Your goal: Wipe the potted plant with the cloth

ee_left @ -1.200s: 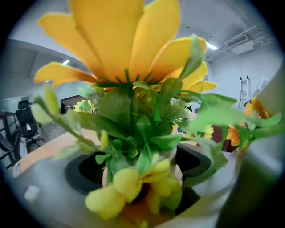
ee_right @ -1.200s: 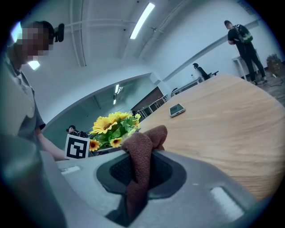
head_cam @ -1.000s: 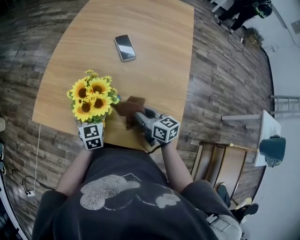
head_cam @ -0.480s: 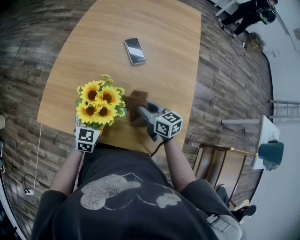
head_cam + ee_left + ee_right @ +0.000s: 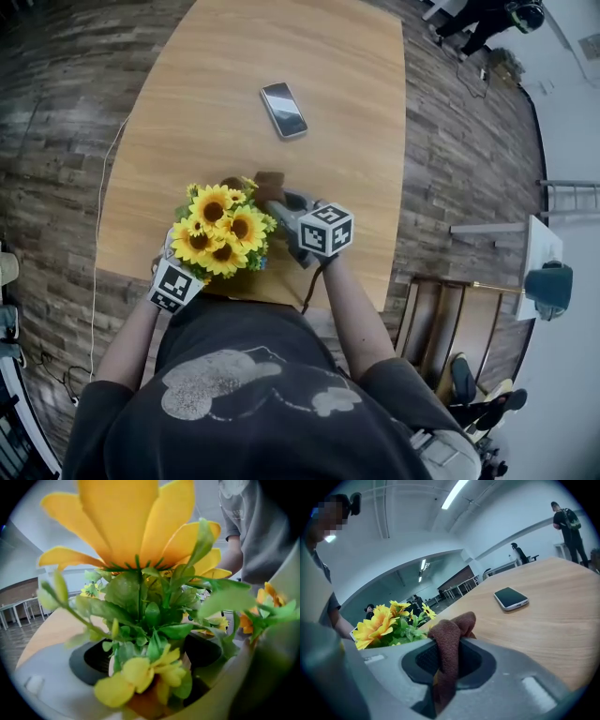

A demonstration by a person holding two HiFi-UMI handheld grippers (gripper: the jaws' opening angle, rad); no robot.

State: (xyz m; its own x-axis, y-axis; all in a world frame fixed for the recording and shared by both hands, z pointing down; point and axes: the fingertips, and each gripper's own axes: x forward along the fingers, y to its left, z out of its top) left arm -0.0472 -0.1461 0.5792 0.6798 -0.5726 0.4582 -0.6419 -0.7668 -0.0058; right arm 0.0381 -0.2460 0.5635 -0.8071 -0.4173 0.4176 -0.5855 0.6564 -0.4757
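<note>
The potted plant (image 5: 221,240), a bunch of yellow sunflowers with green leaves, is at the table's near edge. My left gripper (image 5: 145,656) is shut on it low down, and the leaves (image 5: 140,597) fill the left gripper view and hide most of the pot. Its marker cube (image 5: 175,286) shows below the flowers. My right gripper (image 5: 279,201) is shut on a brown cloth (image 5: 271,184), which bunches up between its jaws (image 5: 451,634). The cloth lies against the far right side of the flowers (image 5: 384,623).
A smartphone (image 5: 284,110) lies face up farther out on the wooden table (image 5: 337,112). The table's near edge runs just under both grippers. A chair (image 5: 441,328) stands on the floor to the right. People stand far off at the top right.
The right gripper has carried the cloth from the flowers' right side to their far side. The left gripper has rolled, and the plant has tilted with it.
</note>
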